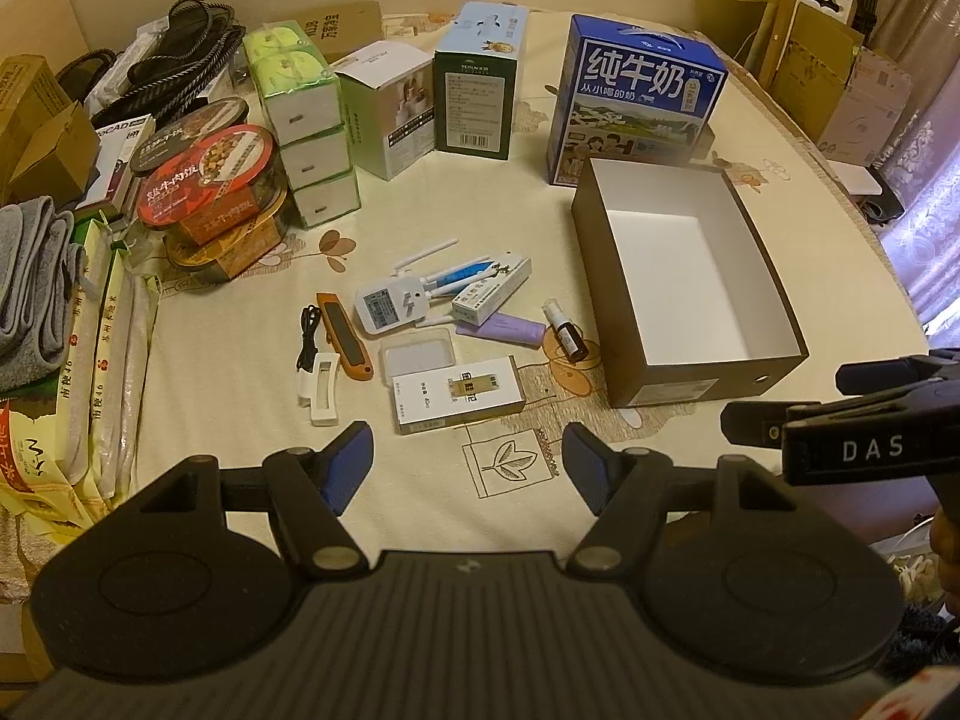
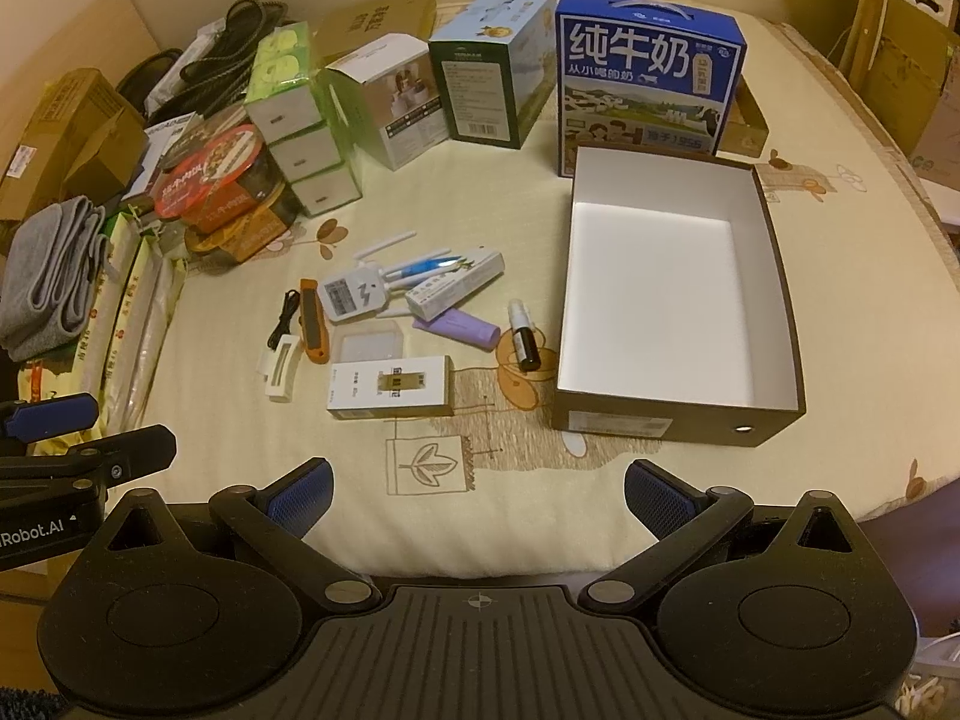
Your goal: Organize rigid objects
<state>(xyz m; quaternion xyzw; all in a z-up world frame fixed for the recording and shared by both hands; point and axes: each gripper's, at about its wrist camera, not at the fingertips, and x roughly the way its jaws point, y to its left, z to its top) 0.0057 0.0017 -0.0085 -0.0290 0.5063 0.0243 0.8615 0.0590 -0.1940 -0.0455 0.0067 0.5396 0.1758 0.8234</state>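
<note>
On the bed: nothing sorted yet, by the look of it; the small items lie loose on the cream patterned bedspread.
Shoebox: the open shoebox, white inside, stands to the right of the cluster with nothing in it.
Loose items: Wi-Fi repeater, orange utility knife, flat white carton, purple tube, small spray bottle, clear plastic case.
Left hand-held gripper: released, jaws wide, grasping nothing, near the bed's front edge.
Right hand-held gripper: likewise spread and unladen.
Remaining: apparently every item has yet to go into the box.
</note>
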